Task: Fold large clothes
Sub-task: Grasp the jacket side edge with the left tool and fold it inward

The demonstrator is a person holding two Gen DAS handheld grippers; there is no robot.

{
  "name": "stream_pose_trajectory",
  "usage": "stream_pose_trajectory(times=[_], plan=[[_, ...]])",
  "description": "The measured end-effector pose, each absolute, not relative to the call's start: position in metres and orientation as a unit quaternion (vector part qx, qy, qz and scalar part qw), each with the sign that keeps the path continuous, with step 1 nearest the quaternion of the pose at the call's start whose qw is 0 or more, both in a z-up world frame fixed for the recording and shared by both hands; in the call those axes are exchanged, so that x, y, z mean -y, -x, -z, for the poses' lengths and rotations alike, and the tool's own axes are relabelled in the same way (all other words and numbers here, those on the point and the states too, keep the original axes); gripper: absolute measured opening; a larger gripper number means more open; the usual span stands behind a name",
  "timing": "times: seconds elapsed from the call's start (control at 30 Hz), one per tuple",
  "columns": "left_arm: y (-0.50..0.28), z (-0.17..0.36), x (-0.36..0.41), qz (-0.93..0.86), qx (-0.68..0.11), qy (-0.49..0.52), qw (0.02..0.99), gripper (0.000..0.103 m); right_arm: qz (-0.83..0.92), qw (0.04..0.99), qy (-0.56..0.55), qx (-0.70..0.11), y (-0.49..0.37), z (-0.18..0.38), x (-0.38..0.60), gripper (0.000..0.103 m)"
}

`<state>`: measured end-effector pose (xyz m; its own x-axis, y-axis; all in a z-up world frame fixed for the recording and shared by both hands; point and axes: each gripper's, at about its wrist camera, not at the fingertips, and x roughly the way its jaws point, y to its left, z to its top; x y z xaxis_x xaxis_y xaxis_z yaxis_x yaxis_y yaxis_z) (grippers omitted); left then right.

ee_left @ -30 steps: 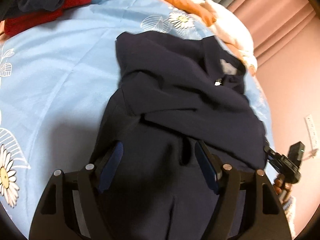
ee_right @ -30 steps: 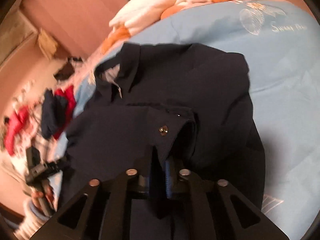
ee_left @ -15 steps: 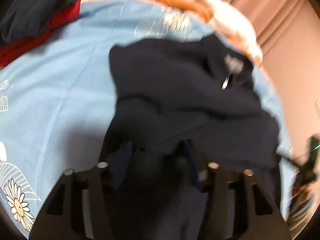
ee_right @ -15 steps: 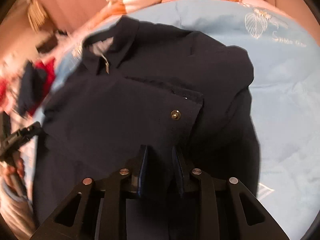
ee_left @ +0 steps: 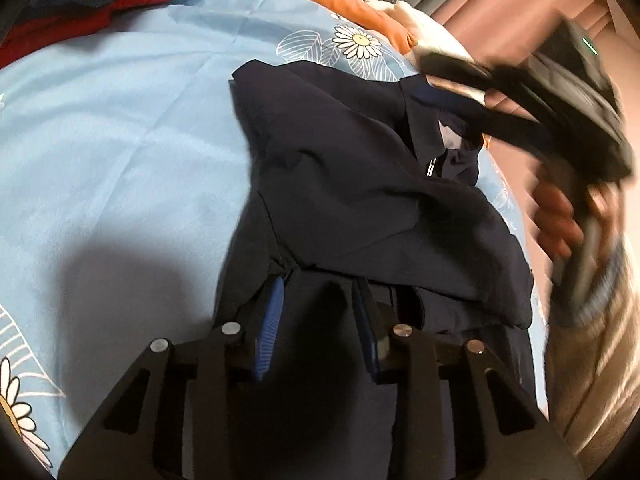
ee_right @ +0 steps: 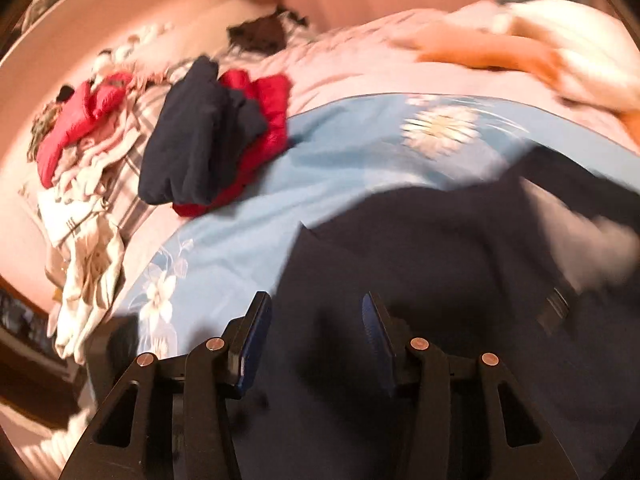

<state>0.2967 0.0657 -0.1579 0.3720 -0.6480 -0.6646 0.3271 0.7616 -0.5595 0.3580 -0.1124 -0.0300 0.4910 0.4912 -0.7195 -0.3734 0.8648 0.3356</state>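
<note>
A dark navy jacket (ee_left: 360, 184) lies partly folded on the light blue flowered bed sheet (ee_left: 120, 120), collar at the far right. My left gripper (ee_left: 318, 292) is open, its blue pads either side of a fold of the jacket's lower part. My right gripper (ee_right: 316, 316) is open and empty, just above the navy jacket (ee_right: 420, 280). In the left wrist view the right gripper (ee_left: 520, 92) appears blurred over the collar end, a hand behind it.
A folded pile of navy and red clothes (ee_right: 216, 136) sits at the sheet's far edge. More loose clothes (ee_right: 80, 152) lie beyond it. Orange and white bedding (ee_left: 400, 20) is behind the jacket, with pink curtains (ee_left: 520, 4) at the back.
My right gripper let go of the sleeve cuff, opened, and swung up to the collar end. My left gripper narrowed from wide open around a fold of the jacket.
</note>
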Motion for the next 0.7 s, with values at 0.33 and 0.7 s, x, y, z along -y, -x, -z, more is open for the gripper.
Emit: stream_pose_trajectory(times=[0.33,0.7], plan=[[-0.299,0.161,-0.066,0.316,-0.47,0.187,0.803,0.035,-0.272,0.814,-0.005,-0.513,-0.401,0.091,0.088,0.055],[-0.299,0.159,-0.061,0.284,-0.473,0.15,0.821,0.02,-0.267,0.858,0.101,-0.426,-0.39,0.067,0.051,0.001]])
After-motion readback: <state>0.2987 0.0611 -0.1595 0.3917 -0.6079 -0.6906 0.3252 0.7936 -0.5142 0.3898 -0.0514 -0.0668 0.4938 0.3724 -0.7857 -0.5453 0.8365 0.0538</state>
